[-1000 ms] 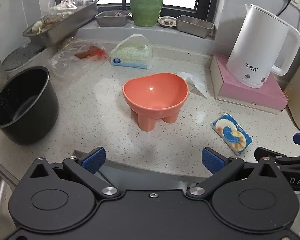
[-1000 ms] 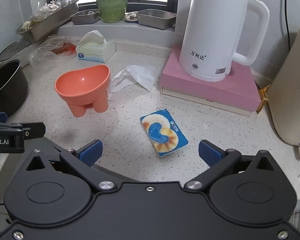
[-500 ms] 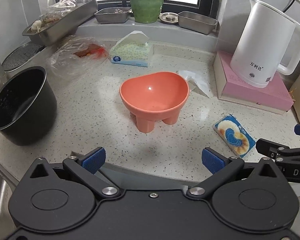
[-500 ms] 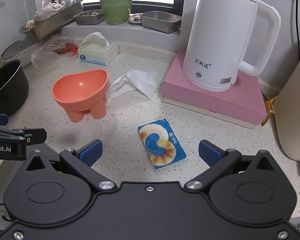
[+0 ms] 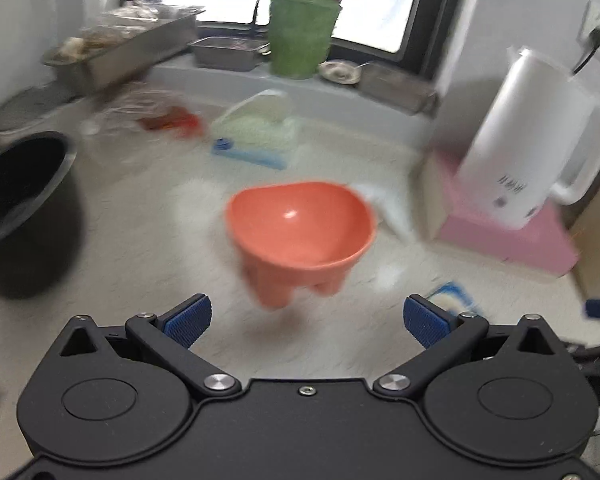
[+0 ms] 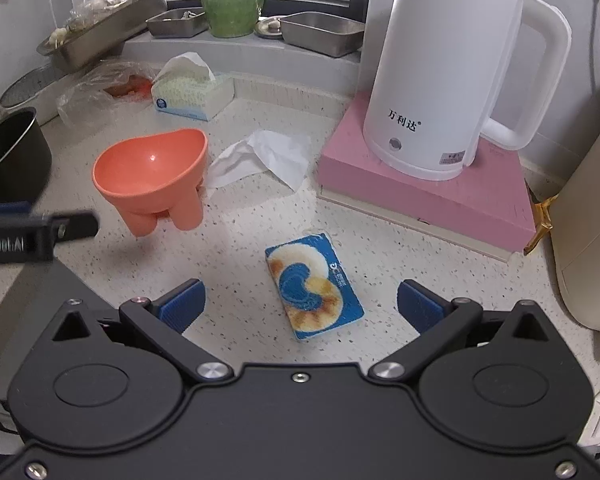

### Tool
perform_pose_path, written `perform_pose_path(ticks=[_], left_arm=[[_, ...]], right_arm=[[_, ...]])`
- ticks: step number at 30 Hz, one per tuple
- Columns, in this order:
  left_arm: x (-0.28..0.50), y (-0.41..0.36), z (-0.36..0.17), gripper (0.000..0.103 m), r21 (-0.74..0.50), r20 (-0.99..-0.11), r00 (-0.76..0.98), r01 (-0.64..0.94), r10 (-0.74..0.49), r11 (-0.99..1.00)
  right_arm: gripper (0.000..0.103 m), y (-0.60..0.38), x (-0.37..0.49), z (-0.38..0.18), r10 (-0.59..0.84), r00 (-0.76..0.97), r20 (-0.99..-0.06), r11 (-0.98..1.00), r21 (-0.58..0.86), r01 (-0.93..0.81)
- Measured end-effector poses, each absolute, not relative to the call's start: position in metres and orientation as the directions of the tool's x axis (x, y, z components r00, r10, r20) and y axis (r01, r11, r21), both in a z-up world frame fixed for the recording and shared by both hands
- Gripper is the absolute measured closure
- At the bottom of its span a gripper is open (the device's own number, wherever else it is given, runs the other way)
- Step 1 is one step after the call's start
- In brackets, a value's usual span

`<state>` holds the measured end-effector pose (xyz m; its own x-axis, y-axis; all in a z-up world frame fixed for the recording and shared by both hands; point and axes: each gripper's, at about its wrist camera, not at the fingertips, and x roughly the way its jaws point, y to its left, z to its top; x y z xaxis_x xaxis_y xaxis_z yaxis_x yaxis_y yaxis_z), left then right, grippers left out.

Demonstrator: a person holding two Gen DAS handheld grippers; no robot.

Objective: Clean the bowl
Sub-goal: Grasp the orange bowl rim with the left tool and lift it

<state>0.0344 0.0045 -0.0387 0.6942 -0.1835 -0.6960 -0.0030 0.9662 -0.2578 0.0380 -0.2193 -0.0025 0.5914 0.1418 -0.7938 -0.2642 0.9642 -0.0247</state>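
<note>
The orange footed bowl (image 5: 300, 232) sits dead centre of the left wrist view, blurred, standing upright on the speckled countertop (image 6: 260, 224) on its stubby legs; in the right wrist view it is at the middle left, just beside a crumpled tissue (image 6: 260, 156). It looks like moulded plastic, so I judge it light and stiff, not fragile, but glossy enough to slip and easy to tip or skate if nudged low on a leg; the thin rim seems the best place to pinch, one finger inside and one outside, on the lower near edge. The inside shows a single bright glint and no dirt that I can make out; the rim rises higher at the back. The left gripper (image 5: 306, 318) hangs short of it with jaws spread wide, nothing between them; the right gripper (image 6: 300, 306) is likewise spread and empty, hovering over the blue and orange patterned sponge (image 6: 314, 288) lying flat in the lower centre; that soft pad should squash readily under a pinch across its short sides.
</note>
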Motion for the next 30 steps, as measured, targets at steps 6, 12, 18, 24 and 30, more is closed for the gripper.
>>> perform_pose_path(ticks=[6, 12, 18, 24, 30], left_arm=[[0.080, 0.017, -0.059, 0.000, -0.353, -0.709, 0.681, -0.114, -0.185, 0.929], [0.102, 0.035, -0.084, 0.000, -0.440, -0.707, 0.673, -0.181, -0.216, 0.880], [0.122, 0.046, -0.105, 0.000, -0.482, -0.727, 0.641, -0.219, -0.247, 0.849], [0.139, 0.062, -0.132, 0.000, -0.535, -0.750, 0.602, -0.306, -0.276, 0.787], [0.152, 0.053, -0.130, 0.000, -0.495, -0.744, 0.603, -0.209, -0.287, 0.844]], right_arm=[[0.000, -0.223, 0.034, -0.007, 0.133, 0.591, -0.796, 0.966, -0.031, -0.259], [0.000, -0.230, 0.029, -0.008, 0.108, 0.591, -0.799, 0.973, -0.037, -0.227], [0.000, -0.238, 0.030, -0.011, 0.080, 0.588, -0.805, 0.981, -0.040, -0.189], [0.000, -0.239, 0.031, -0.009, 0.087, 0.601, -0.795, 0.983, -0.028, -0.180], [0.000, -0.237, 0.034, -0.011, 0.107, 0.596, -0.796, 0.983, -0.006, -0.185]])
